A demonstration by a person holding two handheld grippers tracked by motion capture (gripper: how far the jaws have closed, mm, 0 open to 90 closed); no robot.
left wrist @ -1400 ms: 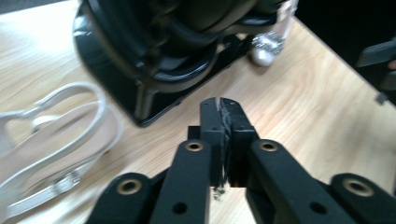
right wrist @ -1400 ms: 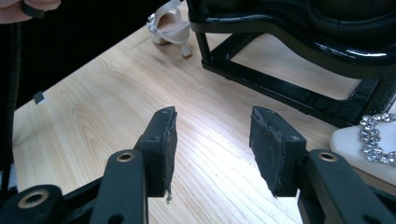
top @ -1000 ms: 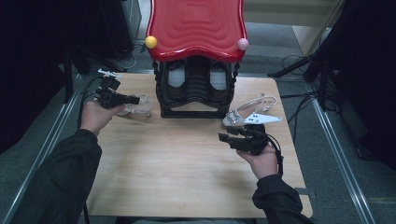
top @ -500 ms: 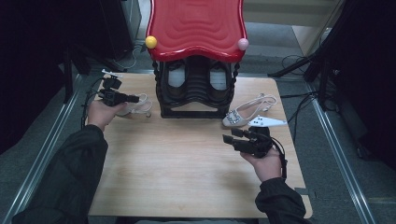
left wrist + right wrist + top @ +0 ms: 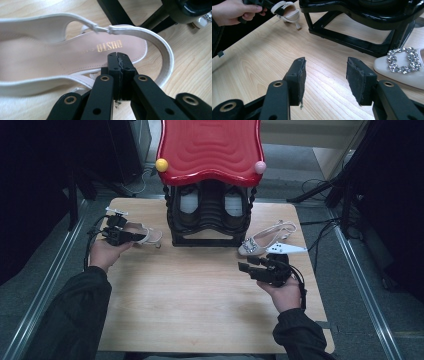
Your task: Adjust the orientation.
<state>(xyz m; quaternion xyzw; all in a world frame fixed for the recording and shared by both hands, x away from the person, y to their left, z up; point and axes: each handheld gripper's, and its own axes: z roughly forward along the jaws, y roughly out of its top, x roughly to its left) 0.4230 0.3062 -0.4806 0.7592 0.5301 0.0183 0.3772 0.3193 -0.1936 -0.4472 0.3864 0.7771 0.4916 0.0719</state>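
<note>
Two pale slingback shoes: left shoe [image 5: 50, 57] at rack's [image 5: 210, 215] left, left gripper [image 5: 117, 58] pressed together over its insole (seemingly gripping nothing, so a lift may fail); right gripper [image 5: 325, 75] apart, idle.

Your wooden table [image 5: 200, 310] carries a black rack [image 5: 210, 220] at the back, a pale shoe [image 5: 145, 236] on its left and a jewelled shoe [image 5: 260, 242] on its right.
</note>
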